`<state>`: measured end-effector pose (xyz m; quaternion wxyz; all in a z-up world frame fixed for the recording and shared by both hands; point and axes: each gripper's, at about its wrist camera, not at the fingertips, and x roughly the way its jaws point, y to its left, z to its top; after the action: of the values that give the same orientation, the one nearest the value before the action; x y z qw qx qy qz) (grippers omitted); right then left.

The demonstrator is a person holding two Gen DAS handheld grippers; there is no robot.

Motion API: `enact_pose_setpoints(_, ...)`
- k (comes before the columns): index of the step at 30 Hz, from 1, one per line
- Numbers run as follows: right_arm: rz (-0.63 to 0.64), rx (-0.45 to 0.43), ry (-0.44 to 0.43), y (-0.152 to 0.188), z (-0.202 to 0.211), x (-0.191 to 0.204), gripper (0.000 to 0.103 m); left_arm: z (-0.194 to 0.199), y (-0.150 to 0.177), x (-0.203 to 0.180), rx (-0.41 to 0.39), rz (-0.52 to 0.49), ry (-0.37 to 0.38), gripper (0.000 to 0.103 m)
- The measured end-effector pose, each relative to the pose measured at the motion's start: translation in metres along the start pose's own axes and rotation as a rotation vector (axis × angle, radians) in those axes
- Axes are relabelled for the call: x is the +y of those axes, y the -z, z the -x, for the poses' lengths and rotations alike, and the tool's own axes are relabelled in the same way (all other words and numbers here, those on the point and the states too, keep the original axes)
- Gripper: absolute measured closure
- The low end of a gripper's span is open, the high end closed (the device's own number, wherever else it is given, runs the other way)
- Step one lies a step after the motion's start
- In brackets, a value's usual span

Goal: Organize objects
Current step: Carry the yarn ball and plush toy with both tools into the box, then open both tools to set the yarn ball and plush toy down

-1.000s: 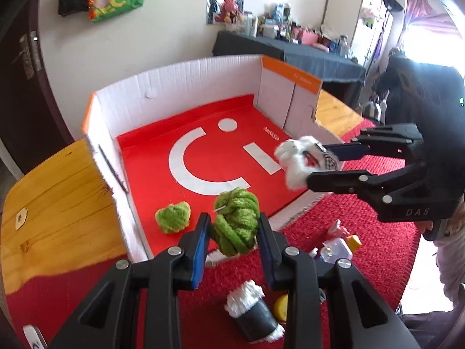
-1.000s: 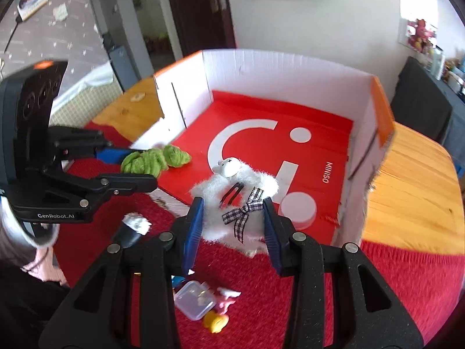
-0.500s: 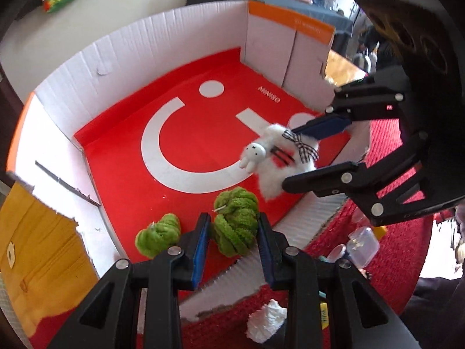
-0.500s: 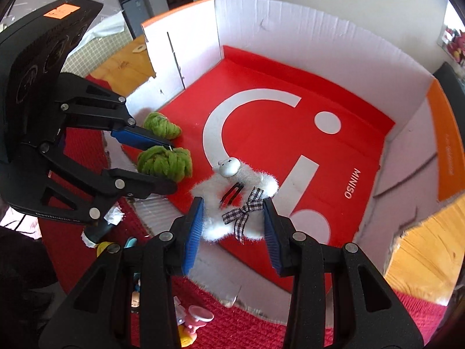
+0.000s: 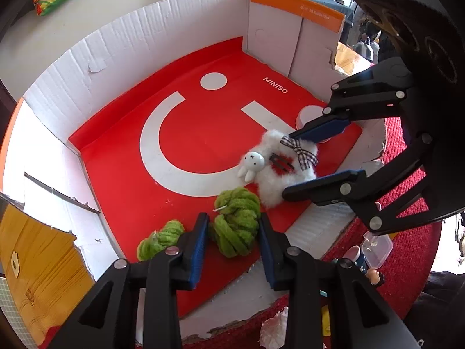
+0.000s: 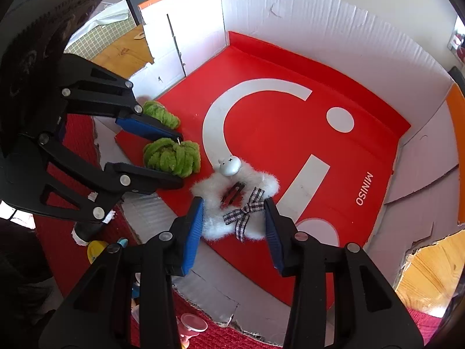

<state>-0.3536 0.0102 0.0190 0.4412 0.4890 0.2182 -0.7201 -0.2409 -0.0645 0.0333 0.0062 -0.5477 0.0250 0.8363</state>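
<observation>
A big cardboard box (image 5: 162, 37) with white corrugated walls, orange-edged flaps and a red floor printed with a white smile mark fills both views. It sits on a wooden table (image 5: 37, 264) partly covered by a red knitted cloth (image 5: 407, 264). The near wall of the box is folded down flat toward the person.

Both grippers point steeply down into the near part of the box, side by side. The right gripper (image 6: 234, 218) straddles a white fluffy toy (image 6: 215, 224) that lies on the red floor; its long axis runs from the small white rabbit head (image 6: 229, 166), which points toward the middle of the box, back between the blue pads. A checked ribbon bow (image 6: 247, 210) lies near the pads and a small dark-and-red clip (image 6: 232, 194) sits on the fluff. The jaws have just been easing apart, and a thin gap shows between each pad and the fur, so the toy looks let go.

The left gripper (image 5: 234, 241) brackets a green yarn knot (image 5: 237, 224) resting on the floor near the folded wall. The knot is a lumpy oval, its long axis running along the fingers, away from the camera. These jaws have also just been opening; the pads stand just beside the yarn, and the grip looks loosened.

A second, smaller green yarn knot (image 5: 161, 240) lies just left of the left gripper, close to the side wall. Small items lie on the red cloth outside the box, among them a clear plastic container (image 5: 377, 245).
</observation>
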Motion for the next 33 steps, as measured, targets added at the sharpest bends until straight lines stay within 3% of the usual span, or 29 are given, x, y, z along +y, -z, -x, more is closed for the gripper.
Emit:
enact_pose_setpoints(14, 0.005, 0.003, 0.012, 0.002, -0.005, -0.003, 0.059, -0.005, -0.004, -0.004, -0.002, -0.004, -0.005, 0.068)
enact_pose_setpoints(33, 0.037, 0.0, 0.03, -0.002, -0.016, 0.006, 0.053, -0.003, -0.008, -0.005, -0.007, 0.019, -0.032, 0.058)
